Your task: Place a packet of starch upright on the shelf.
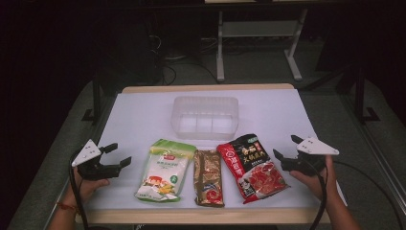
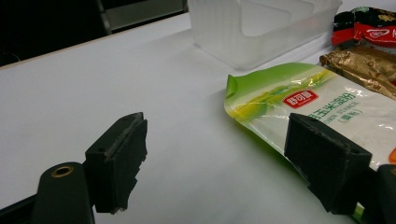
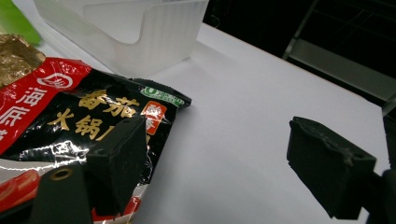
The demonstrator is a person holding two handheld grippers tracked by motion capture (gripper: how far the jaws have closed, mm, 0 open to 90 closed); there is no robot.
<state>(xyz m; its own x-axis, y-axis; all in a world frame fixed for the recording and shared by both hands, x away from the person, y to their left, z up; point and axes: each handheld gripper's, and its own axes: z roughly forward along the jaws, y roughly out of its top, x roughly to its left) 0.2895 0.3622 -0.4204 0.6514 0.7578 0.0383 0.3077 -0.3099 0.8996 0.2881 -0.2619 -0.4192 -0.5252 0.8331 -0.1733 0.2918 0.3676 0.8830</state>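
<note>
Three food packets lie in a row on the white table: a green-and-white packet [image 1: 165, 170] [image 2: 322, 107], a gold-brown packet [image 1: 208, 178] [image 2: 364, 65], and a red-and-black packet [image 1: 251, 165] [image 3: 70, 121]. Behind them stands a clear plastic bin [image 1: 205, 116] [image 2: 261, 28] [image 3: 126, 28]. My left gripper [image 1: 117, 155] [image 2: 215, 163] rests open at the table's left, just left of the green packet. At the right my right gripper [image 1: 286, 149] [image 3: 215, 163] is open beside the red-and-black packet, its left jaw over the packet's edge. Nothing is held between either pair of jaws.
The table's [image 1: 143, 115] wooden front edge runs along the bottom. A cable trails from each gripper. Behind the table, on the dark floor, stand white desk legs [image 1: 220, 43] and tangled cables.
</note>
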